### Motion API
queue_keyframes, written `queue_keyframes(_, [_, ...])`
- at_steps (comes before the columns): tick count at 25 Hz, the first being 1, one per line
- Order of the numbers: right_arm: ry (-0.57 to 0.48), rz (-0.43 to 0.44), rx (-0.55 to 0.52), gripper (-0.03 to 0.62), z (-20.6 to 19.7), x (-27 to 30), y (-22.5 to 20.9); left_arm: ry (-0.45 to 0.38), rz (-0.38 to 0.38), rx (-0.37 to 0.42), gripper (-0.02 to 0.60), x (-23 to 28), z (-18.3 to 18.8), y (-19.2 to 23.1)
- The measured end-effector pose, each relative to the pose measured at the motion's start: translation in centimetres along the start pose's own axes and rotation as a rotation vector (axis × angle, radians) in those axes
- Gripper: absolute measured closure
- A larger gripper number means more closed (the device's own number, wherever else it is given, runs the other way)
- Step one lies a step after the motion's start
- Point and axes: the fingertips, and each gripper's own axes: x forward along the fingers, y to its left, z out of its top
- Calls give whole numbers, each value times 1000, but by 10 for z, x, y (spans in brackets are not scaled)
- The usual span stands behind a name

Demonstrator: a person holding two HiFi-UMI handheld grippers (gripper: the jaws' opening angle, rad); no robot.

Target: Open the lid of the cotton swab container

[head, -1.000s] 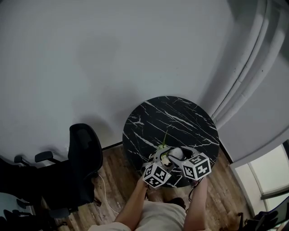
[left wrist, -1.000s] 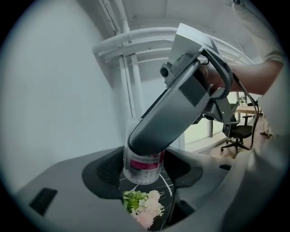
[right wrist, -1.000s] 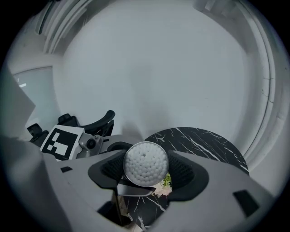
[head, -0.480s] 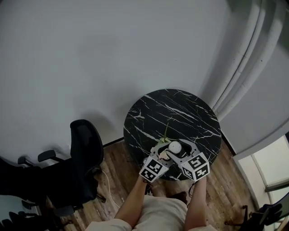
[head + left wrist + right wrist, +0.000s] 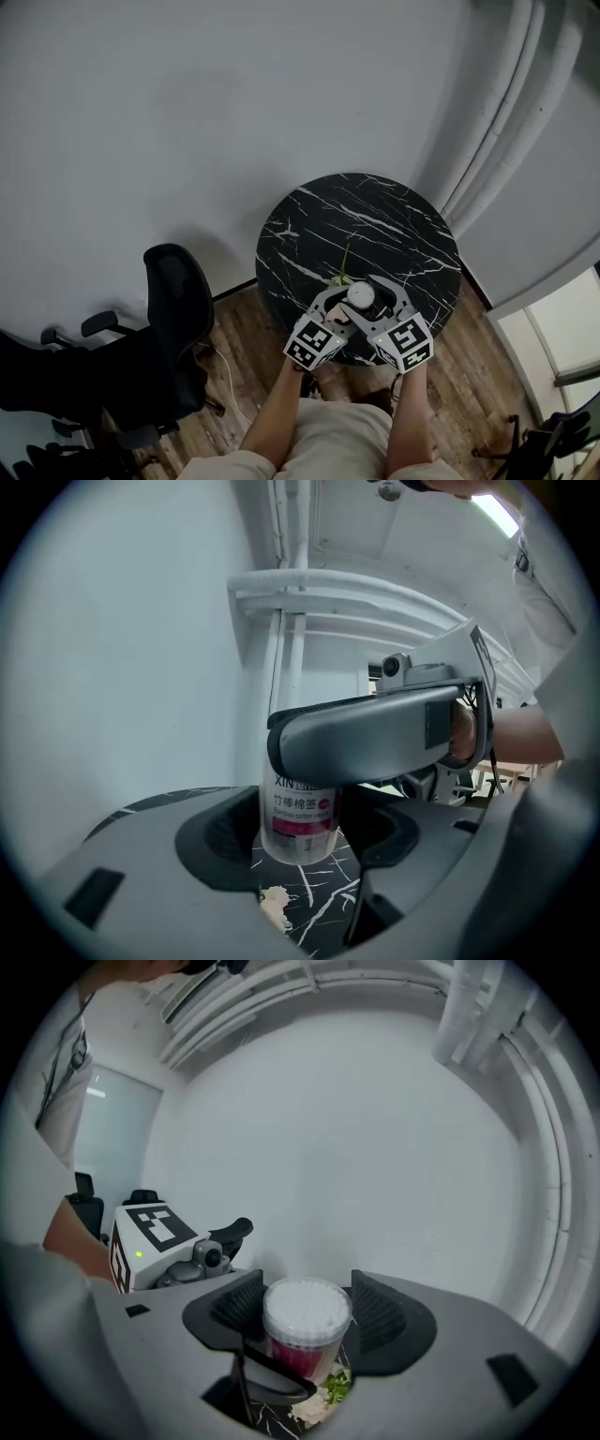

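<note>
The cotton swab container [image 5: 361,295] stands near the front edge of the round black marble table [image 5: 375,225]. It is a clear tub with a pink label [image 5: 302,816] and a clear lid [image 5: 307,1309] over white swab tips. My left gripper [image 5: 300,841] reaches in from the left, [image 5: 345,306] in the head view, with its jaws against the tub's body. My right gripper [image 5: 307,1314] comes from the right and higher [image 5: 370,296]; its pads [image 5: 242,1309] press the lid's sides. One of its jaws crosses the tub's top in the left gripper view.
A small white and green flower sprig [image 5: 338,278] lies on the table just behind the container. A black office chair [image 5: 178,314] stands on the wood floor to the left. A pale curtain [image 5: 511,103] hangs at the right against the grey wall.
Both grippers have drawn in round the container, and the head view has shifted so that table and grippers sit higher in the picture.
</note>
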Motion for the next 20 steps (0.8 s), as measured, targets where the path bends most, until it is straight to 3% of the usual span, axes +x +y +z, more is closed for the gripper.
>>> queue_keyframes(10, [-6,-26,3,307,2,5,0,-9,-17,38,316,-3,0,-2])
queue_keyframes(20, [3,-65,-53,309,4,8,8,7,26,62,316,-8,3,-2])
